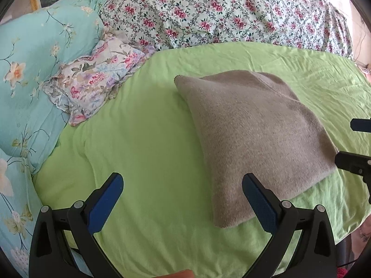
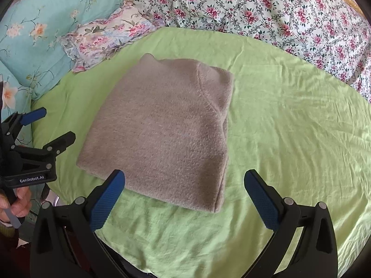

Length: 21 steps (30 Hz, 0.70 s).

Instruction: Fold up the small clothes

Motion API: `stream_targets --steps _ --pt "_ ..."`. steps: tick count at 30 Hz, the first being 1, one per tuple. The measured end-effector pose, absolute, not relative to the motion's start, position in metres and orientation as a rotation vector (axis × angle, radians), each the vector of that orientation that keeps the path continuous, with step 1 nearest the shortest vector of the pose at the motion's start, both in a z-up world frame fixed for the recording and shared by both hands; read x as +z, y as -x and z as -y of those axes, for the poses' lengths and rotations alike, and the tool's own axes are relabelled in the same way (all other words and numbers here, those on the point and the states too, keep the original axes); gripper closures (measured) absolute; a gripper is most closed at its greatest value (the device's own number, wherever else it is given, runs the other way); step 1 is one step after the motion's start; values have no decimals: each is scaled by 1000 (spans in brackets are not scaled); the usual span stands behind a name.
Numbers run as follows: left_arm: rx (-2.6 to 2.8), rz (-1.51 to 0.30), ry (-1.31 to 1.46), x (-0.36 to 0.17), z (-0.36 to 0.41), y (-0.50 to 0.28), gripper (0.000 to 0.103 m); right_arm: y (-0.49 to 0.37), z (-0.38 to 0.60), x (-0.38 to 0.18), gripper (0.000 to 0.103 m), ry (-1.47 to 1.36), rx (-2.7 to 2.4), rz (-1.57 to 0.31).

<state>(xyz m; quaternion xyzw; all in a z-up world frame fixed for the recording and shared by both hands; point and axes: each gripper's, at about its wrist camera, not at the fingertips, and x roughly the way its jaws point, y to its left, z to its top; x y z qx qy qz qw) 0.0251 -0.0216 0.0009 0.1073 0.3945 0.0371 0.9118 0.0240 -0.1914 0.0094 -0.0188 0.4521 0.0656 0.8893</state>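
A beige knit sweater lies folded into a compact rectangle on the green sheet; it also shows in the right wrist view. My left gripper is open and empty, hovering over the sheet just left of the sweater's near corner; it also shows in the right wrist view. My right gripper is open and empty, hovering above the sweater's near edge; it also shows at the right edge of the left wrist view.
A turquoise floral pillow and a small frilled floral cushion lie at the left. A white quilt with pink flowers is bunched along the back. The green sheet's edge drops off at the near right.
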Motion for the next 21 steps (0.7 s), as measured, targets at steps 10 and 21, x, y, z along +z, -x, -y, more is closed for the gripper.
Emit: stream_targets --steps 10,21 --pt "95 -813 -225 5 25 -36 1 -35 188 11 0 44 145 -941" --pt "97 -827 -227 2 28 -46 1 -46 191 10 0 57 137 -951"
